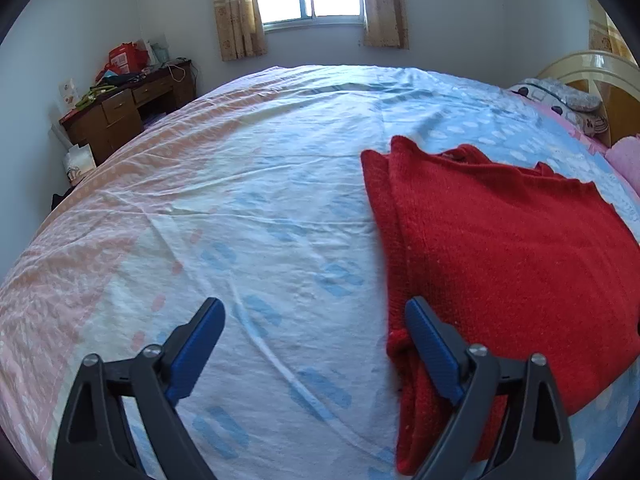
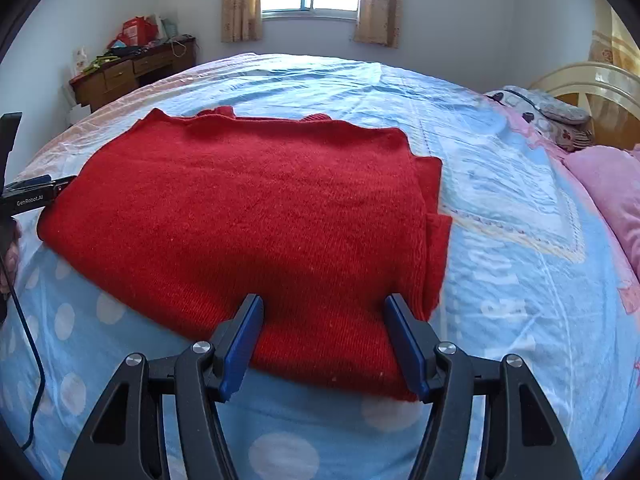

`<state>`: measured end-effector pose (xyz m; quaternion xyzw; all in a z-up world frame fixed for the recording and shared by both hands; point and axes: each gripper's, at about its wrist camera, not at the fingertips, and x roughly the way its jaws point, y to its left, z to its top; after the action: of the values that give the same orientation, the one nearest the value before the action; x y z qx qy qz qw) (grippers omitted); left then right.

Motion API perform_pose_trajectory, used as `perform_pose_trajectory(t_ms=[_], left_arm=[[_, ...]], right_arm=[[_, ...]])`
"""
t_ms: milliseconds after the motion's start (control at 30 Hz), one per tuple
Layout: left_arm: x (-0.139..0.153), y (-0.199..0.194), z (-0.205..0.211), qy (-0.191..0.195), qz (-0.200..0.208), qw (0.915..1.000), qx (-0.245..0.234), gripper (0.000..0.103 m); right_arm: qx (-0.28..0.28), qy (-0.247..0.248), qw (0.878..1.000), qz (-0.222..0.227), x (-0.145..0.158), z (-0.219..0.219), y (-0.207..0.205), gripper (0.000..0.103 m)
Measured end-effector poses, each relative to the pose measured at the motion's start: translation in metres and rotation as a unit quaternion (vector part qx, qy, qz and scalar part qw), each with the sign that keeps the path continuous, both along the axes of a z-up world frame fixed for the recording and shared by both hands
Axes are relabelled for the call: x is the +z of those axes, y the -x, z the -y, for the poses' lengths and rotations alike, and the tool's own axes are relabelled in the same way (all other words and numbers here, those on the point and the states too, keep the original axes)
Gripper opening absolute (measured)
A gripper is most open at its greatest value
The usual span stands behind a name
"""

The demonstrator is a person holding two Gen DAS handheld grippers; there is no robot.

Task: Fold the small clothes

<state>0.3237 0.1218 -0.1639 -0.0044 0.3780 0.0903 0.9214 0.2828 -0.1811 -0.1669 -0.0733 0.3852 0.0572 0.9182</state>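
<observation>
A red knitted garment (image 2: 248, 216) lies folded in layers on the bed; it also shows at the right of the left wrist view (image 1: 500, 240). My left gripper (image 1: 316, 308) is open and empty, above the sheet at the garment's left edge, its right finger over the red edge. My right gripper (image 2: 322, 304) is open and empty, its jaws spread over the garment's near right corner. The left gripper's body (image 2: 28, 196) shows at the far left of the right wrist view, beside the garment.
The bed sheet (image 1: 240, 208) is pale blue and pink, wrinkled. A pink pillow (image 2: 612, 188) and a patterned pillow (image 2: 552, 116) lie by the cream headboard (image 2: 592, 80) at the right. A cluttered brown desk (image 1: 120, 112) stands at the far left wall. A black cable (image 2: 32, 360) hangs at the left.
</observation>
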Motion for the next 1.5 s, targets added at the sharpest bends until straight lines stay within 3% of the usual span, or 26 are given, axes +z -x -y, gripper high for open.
perform_pose_trajectory(t_ms=[167,267,400,667,733,800,867,933,1033,1133,1300,1333,1367,1400,1433,1500], left_arm=[[-0.003,0.000,-0.008,0.026,-0.004,0.9996,0.007,0.100],[-0.003,0.002,-0.005,0.020,-0.001,0.9998,0.008,0.101],[-0.005,0.001,-0.006,0.025,-0.003,0.9996,0.011,0.103],[-0.005,0.006,-0.011,0.039,0.008,0.9991,0.016,0.103],[-0.005,0.006,-0.010,0.037,0.009,0.9991,0.017,0.103],[-0.005,0.005,-0.010,0.036,0.008,0.9992,0.016,0.103],[-0.005,0.005,-0.010,0.038,0.009,0.9991,0.016,0.103],[-0.005,0.005,-0.011,0.043,0.009,0.9989,0.016,0.103],[-0.005,0.006,-0.010,0.042,0.011,0.9989,0.017,0.103],[-0.004,0.006,-0.008,0.035,0.012,0.9992,0.017,0.103],[-0.005,0.006,-0.008,0.036,0.011,0.9991,0.017,0.103],[-0.005,0.006,-0.009,0.038,0.011,0.9991,0.018,0.103],[-0.005,0.006,-0.009,0.039,0.011,0.9990,0.018,0.103],[-0.006,0.006,-0.009,0.040,0.011,0.9990,0.018,0.103],[-0.006,0.006,-0.010,0.042,0.011,0.9989,0.018,0.103],[-0.006,0.007,-0.012,0.044,0.011,0.9988,0.018,0.103]], right_arm=[[-0.002,0.006,1.000,-0.001,0.001,-0.004,0.005,0.063],[0.008,-0.046,0.999,0.001,0.012,0.007,0.006,0.063],[-0.019,-0.101,0.994,0.040,0.043,0.036,-0.011,0.063],[-0.086,-0.168,0.982,-0.009,0.040,0.074,-0.119,0.029],[-0.079,-0.178,0.980,-0.041,0.032,0.072,-0.137,0.029],[-0.079,-0.150,0.984,-0.059,0.023,0.066,-0.149,0.025],[-0.081,-0.121,0.988,-0.052,0.022,0.061,-0.149,0.004],[-0.076,-0.122,0.989,-0.035,0.025,0.062,-0.139,0.003],[-0.097,-0.101,0.990,-0.006,0.028,0.072,-0.126,0.002],[-0.121,-0.117,0.986,-0.007,0.023,0.091,-0.122,0.002],[-0.100,-0.125,0.987,-0.014,0.016,0.086,-0.120,0.004],[-0.099,-0.132,0.986,-0.014,0.019,0.086,-0.118,0.012],[-0.097,-0.141,0.985,-0.013,0.022,0.086,-0.114,0.032],[-0.092,-0.157,0.983,-0.009,0.026,0.087,-0.109,0.042],[-0.082,-0.180,0.980,-0.005,0.030,0.088,-0.098,0.048],[-0.075,-0.176,0.982,-0.006,0.034,0.086,-0.083,0.047]])
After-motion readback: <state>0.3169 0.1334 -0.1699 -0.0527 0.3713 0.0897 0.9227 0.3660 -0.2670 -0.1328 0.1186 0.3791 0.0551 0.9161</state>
